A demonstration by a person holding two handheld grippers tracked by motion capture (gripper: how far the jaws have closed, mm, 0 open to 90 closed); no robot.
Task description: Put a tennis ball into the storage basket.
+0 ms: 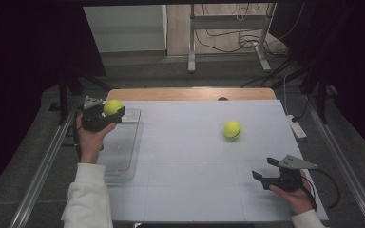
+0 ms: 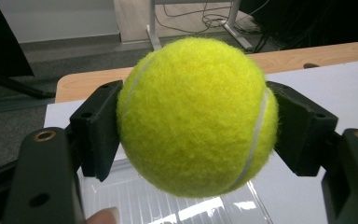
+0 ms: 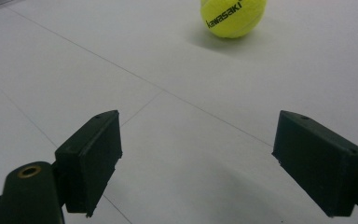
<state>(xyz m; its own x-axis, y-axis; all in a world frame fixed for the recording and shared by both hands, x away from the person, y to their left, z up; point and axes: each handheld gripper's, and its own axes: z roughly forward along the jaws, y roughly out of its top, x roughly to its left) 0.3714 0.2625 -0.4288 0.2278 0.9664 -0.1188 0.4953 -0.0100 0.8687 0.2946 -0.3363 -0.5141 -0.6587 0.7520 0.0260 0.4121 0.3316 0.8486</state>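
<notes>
Our left claw (image 1: 108, 115) clamps one tennis ball (image 1: 112, 107) above the clear tray (image 1: 123, 156), ready to drop; the right claw (image 1: 265, 172) waits spread.

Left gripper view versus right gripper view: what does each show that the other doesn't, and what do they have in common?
Left gripper view alone: a tennis ball clamped between its black jaws, above a clear plastic tray, with the wooden table edge and the floor beyond.

Right gripper view alone: jaws wide apart with nothing between them, and a second tennis ball printed "kawasaki" lying free farther off.

Both: two black jaws rising from the bottom, a yellow-green tennis ball, and the white table surface.
</notes>
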